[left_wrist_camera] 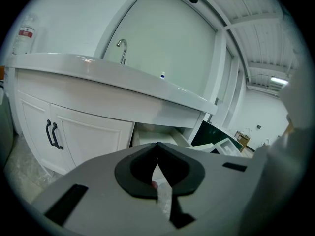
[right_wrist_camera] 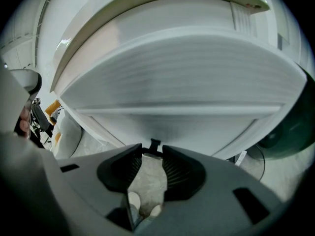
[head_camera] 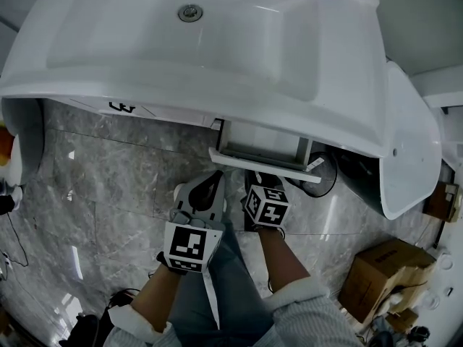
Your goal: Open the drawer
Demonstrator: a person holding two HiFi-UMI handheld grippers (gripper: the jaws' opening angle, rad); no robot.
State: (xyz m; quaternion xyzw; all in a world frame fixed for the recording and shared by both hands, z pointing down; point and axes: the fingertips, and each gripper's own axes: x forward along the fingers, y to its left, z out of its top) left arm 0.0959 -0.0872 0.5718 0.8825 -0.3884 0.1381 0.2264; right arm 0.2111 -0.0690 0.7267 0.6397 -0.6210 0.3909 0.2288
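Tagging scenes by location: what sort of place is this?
Probably a bathroom, perhaps a mock-up inside a larger hall: a white washbasin with a faucet, and a white vanity cabinet beneath it whose drawer is partly open.

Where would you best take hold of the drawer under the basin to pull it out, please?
Grip the small black handle at the middle of the drawer front, coming straight from the front, below the basin rim. The front panel is flat and smooth, and the basin overhangs it, so that protruding handle is likely the surest hold.
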